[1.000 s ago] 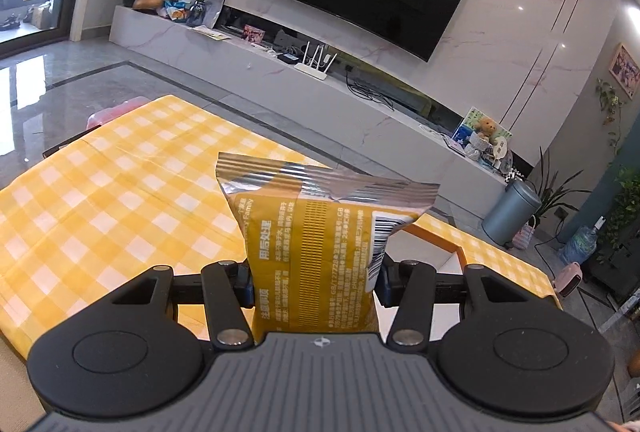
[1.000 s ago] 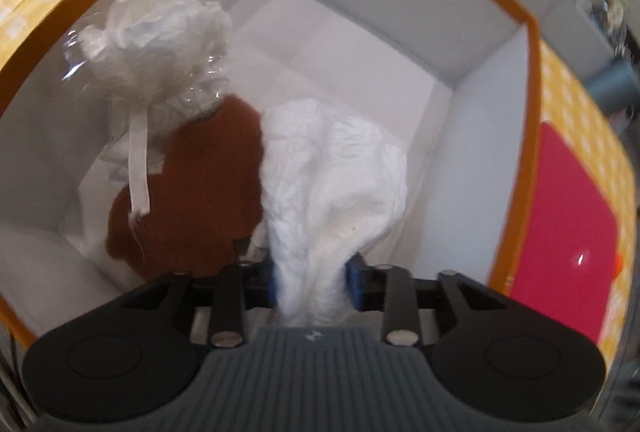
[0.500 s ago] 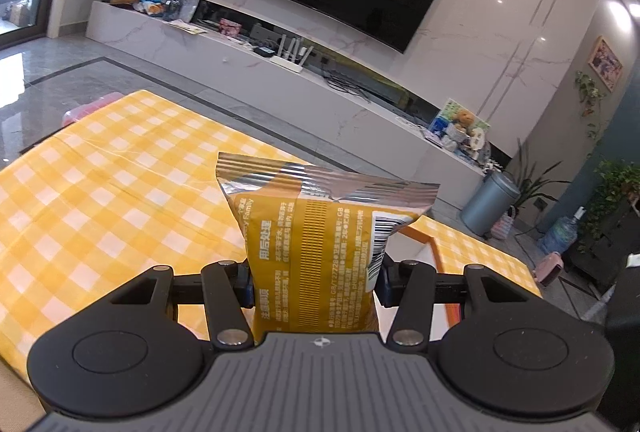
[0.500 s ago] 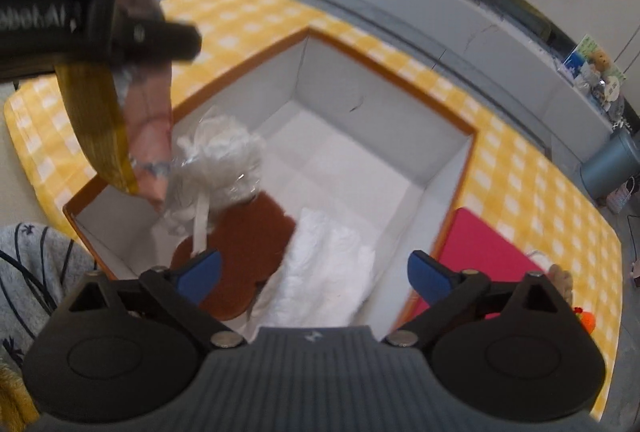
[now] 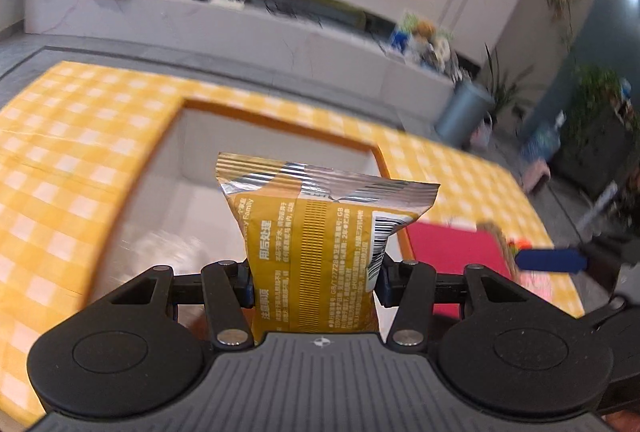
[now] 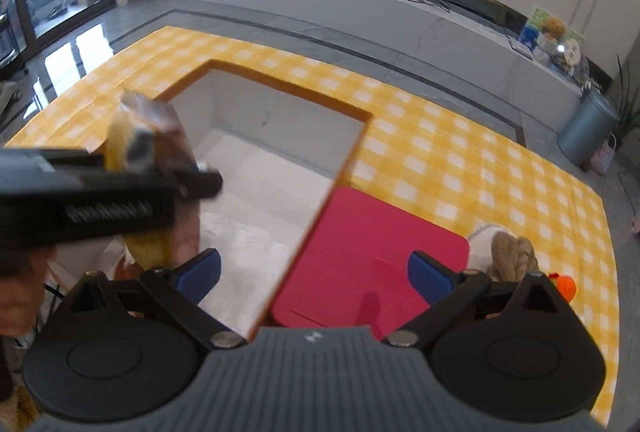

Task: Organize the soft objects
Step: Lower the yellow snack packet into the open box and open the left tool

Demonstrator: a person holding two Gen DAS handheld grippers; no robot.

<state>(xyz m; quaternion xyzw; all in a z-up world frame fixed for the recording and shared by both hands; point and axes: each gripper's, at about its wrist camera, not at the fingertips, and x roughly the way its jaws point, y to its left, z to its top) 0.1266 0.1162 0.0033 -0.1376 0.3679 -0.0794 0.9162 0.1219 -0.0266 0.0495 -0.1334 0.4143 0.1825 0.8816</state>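
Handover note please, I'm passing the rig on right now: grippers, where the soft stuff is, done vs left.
Left gripper: shut on the yellow snack pack, held over the white box.
Right gripper: open, empty, above the box edge and the red mat.
Done: a white soft item lies in the box; anything else there is hidden or blurred.
Left: drop the pack in the box, then fetch the rope toy and the orange item beside the mat.
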